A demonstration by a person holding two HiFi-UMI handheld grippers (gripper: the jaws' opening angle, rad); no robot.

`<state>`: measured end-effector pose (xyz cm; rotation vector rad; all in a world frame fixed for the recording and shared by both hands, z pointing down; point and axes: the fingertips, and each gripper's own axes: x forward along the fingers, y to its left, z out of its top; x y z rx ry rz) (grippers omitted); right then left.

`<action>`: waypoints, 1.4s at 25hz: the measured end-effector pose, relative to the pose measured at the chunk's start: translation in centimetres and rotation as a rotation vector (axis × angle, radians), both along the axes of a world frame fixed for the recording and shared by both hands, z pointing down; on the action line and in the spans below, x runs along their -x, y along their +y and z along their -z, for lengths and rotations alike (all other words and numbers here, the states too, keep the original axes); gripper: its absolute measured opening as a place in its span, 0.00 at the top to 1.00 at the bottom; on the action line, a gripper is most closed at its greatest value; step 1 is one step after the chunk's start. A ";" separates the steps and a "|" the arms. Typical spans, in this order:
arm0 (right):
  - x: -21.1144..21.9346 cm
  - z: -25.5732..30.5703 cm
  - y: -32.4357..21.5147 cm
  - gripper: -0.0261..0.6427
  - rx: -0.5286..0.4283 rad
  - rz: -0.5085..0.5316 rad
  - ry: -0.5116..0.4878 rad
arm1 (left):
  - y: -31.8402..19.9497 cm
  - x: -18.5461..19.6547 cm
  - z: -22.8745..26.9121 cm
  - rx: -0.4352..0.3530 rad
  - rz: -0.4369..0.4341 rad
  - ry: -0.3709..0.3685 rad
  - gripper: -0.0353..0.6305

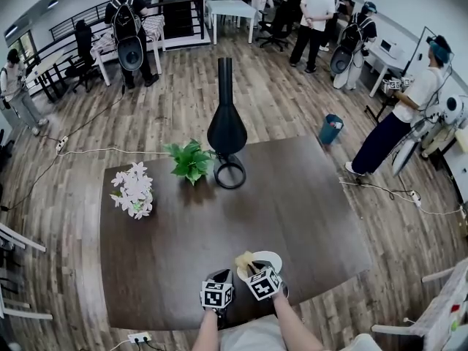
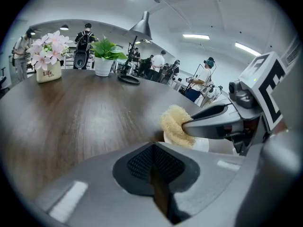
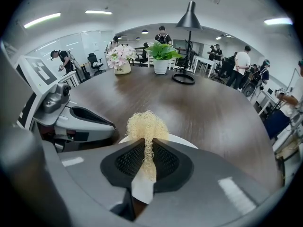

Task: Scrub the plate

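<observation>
Desk (image 1: 292, 196): dark wood grain, running out ahead of both tools. The work sat at its near edge.

Left tool (image 2: 152, 148): jaws were pressed together with nothing between them. It was parked just to the left of the right tool, with its tips short of the plate rim. It looked idle and was not bracing anything.

Right tool (image 3: 147, 145): clenched on the scrubber, which stuck out past its tips, with the plate directly beneath and ahead of them.
- Step, as judged: the start of the scrubbing pass, with the scrubber brought over the plate. No view showed whether it was pressing on the surface.
- Next move, as judged: lower it until the fibres flatten, then rub in small circles across the face. The plate lay loose on smooth wood and would probably slide, so the left tool may need to steady the rim.

Plate (image 3: 182, 140): small, white and round, lying flat on the desk and mostly hidden under the right tool. The visible rim looked plain and clean, and no residue could be made out.

Scrubber (image 3: 146, 126): pale yellow, fibrous and loofah-like. It was pinched at the middle into a narrow waist and puffed out into a tuft beyond the tips.
</observation>
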<state>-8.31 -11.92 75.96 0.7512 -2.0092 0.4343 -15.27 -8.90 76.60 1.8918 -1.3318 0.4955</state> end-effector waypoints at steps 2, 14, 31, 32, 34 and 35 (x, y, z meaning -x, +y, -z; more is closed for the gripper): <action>-0.4 -0.1 0.0 0.86 0.002 -0.009 0.001 | 0.0 0.1 0.0 0.000 0.001 -0.004 0.95; -3.1 -0.4 -1.1 0.86 0.024 -0.057 0.034 | -0.1 0.1 -0.3 0.002 -0.021 -0.013 0.95; -7.3 0.2 -3.8 0.86 -0.016 -0.146 0.078 | -0.4 0.3 -0.5 0.006 -0.023 -0.026 0.95; -7.5 0.3 -3.9 0.86 -0.017 -0.152 0.078 | -0.4 0.3 -0.4 0.004 -0.021 -0.024 0.95; -8.0 0.5 -4.0 0.86 -0.020 -0.170 0.075 | -0.5 0.3 -0.2 -0.003 -0.014 -0.016 0.95; -8.4 0.6 -4.2 0.86 -0.021 -0.185 0.072 | -0.6 0.3 -0.2 -0.005 -0.010 -0.013 0.95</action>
